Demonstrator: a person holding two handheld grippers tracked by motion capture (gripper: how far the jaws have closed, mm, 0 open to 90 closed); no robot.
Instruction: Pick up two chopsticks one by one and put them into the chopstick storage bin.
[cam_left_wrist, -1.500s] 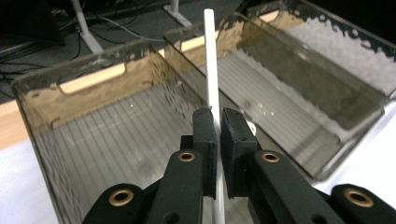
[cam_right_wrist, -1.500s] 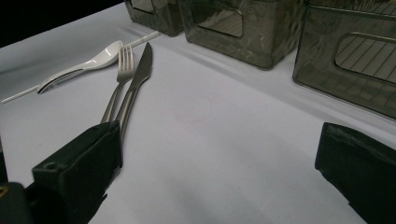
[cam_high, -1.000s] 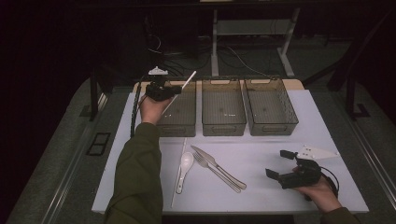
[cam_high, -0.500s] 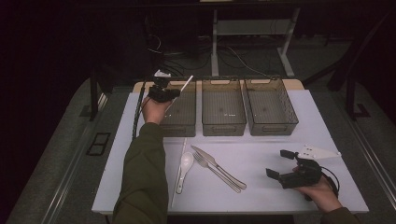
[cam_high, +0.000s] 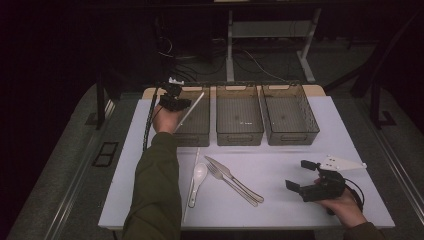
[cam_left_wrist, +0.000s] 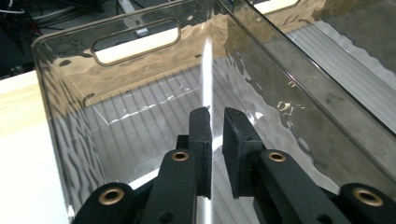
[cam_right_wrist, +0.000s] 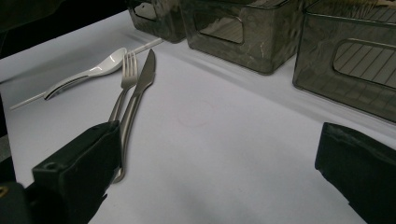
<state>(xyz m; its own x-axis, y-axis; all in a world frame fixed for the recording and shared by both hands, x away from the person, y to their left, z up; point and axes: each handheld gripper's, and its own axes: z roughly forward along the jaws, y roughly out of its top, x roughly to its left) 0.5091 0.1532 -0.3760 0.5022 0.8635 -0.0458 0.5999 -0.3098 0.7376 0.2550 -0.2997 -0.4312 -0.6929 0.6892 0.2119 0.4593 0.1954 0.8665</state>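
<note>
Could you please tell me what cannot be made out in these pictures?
- Left gripper view: the white stick runs down behind the left tongs; its lower end is cut off.
- Right gripper view: the fork and knife handles are hidden behind the right tongs.

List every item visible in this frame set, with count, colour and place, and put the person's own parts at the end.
bins: three, smoky transparent, in a row at the far side of the mat.
white stick: one, thin, between the left gripper's fingers over the leftmost bin, slanting into it.
second white stick: one, thin, lying on the mat beside the spoon.
spoon: one, white, on the mat in front of the leftmost bin.
fork: one, silver, right of the spoon.
knife: one, silver, alongside the fork.
mat: one, white, covering the table top.
left gripper: black, fingers with a small gap, jaws just opening around the stick.
right gripper: black, fingers wide apart, empty, at the mat's near right.
</note>
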